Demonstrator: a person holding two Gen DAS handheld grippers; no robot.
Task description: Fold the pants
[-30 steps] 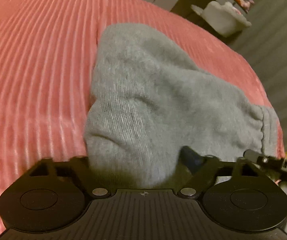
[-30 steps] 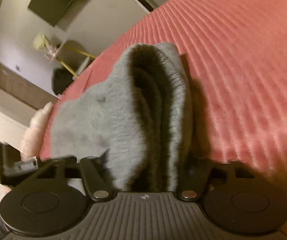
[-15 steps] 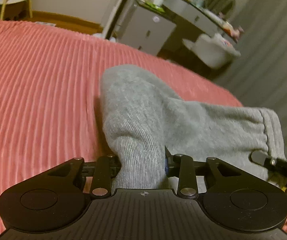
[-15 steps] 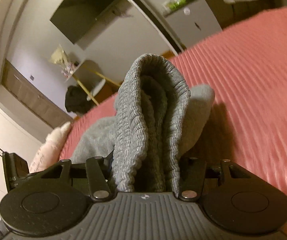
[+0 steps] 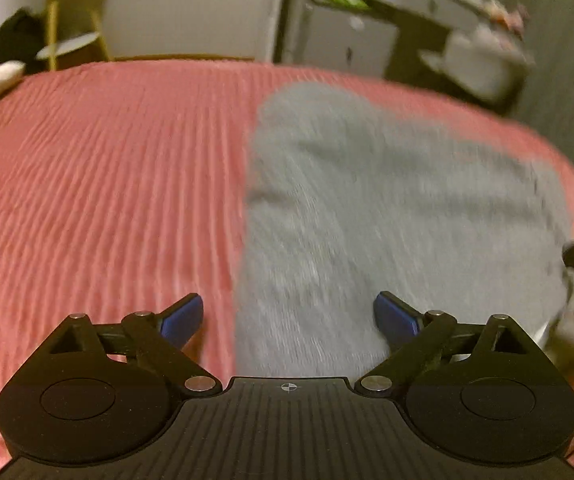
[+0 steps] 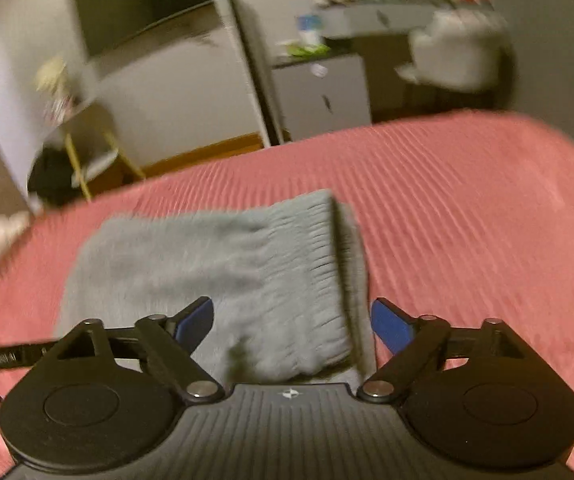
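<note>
Nearest the lens in the left wrist view, the left hand-held gripper [image 5: 288, 316] has just been opening; its 2 blue pads stand wide apart with nothing pinched, the cloth only lying beneath the gap. The right hand-held gripper [image 6: 291, 320] has likewise just spread, jaws apart and clear of the fabric. Just beyond both lie the grey pants [image 6: 215, 276], folded into a flat bundle on the red ribbed bedspread [image 5: 99, 184], ribbed waistband [image 6: 311, 280] on top at the right edge. Motion blur is heavy, so the layer count looks like 2 or more but is uncertain. The knit is soft, light and limp, so it will sag and slide apart unless gripped through all layers, best at the thicker waistband or a folded corner.
</note>
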